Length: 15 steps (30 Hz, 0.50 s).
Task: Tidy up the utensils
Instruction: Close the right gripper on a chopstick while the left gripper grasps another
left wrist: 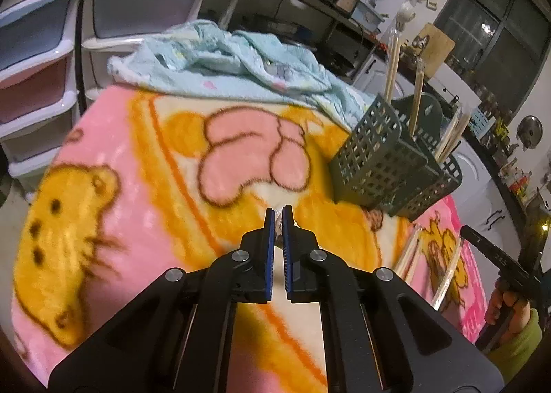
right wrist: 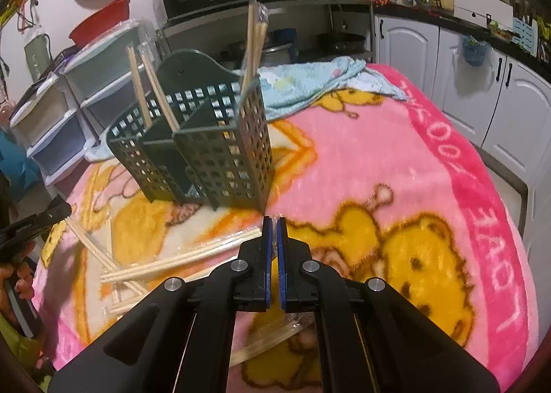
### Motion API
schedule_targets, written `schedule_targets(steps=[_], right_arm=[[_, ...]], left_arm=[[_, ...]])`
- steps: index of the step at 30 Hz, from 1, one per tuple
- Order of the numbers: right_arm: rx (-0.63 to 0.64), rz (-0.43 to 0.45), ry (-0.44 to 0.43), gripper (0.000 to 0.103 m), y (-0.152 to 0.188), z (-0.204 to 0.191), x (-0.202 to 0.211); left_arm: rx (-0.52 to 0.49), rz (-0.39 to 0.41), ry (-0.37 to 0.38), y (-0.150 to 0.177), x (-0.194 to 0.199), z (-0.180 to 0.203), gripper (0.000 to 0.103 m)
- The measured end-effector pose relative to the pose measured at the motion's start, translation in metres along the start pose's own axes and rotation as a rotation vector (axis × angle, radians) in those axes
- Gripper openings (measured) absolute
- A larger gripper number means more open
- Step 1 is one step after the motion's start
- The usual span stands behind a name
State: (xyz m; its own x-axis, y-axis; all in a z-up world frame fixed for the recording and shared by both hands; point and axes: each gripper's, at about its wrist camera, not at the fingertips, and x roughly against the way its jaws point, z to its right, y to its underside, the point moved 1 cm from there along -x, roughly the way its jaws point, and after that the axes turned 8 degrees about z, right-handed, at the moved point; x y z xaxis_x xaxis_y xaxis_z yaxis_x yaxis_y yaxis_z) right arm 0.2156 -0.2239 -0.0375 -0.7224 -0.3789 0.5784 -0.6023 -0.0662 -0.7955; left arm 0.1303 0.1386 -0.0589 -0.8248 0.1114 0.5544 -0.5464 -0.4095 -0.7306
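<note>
While both tools hang over the pink cartoon blanket (right wrist: 396, 158) that covers the surface, each has its jaws drawn together. In the left wrist view, the left tool (left wrist: 279, 212) pinches something thin and pale between its blue pads; what it is cannot be told. In the right wrist view, the right tool (right wrist: 273, 220) is closed at the near end of a wrapped pair of chopsticks (right wrist: 193, 253), whose clear wrapper runs under the fingers; whether it grips the wrapper cannot be told.

Ahead of the right tool and a little to its left stands the dark green utensil basket (right wrist: 220, 155), upright on the blanket, with several chopsticks (right wrist: 253, 45) rising from its compartments. From the left tool, the same basket (left wrist: 378, 158) sits ahead and to the right.

More wrapped chopsticks lie loose on the blanket, left of and below the right tool (right wrist: 96, 248). A light blue towel (left wrist: 220, 59) is bunched at the far edge. The person's other hand (left wrist: 506, 303) shows at the right margin of the left view.
</note>
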Motion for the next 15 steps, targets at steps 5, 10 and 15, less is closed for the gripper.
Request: schedule_targets(steps=[5, 10, 15], right_arm=[[0.011, 0.03, -0.004, 0.003, -0.009, -0.005, 0.01], [0.019, 0.067, -0.014, 0.003, -0.018, -0.01, 0.022], [0.024, 0.107, -0.025, 0.002, -0.026, -0.014, 0.037]], left_arm=[[0.001, 0.035, -0.006, -0.007, 0.012, -0.001, 0.002], [-0.005, 0.065, 0.0, -0.013, 0.024, 0.001, 0.002], [-0.021, 0.091, 0.017, -0.019, 0.035, 0.01, 0.001]])
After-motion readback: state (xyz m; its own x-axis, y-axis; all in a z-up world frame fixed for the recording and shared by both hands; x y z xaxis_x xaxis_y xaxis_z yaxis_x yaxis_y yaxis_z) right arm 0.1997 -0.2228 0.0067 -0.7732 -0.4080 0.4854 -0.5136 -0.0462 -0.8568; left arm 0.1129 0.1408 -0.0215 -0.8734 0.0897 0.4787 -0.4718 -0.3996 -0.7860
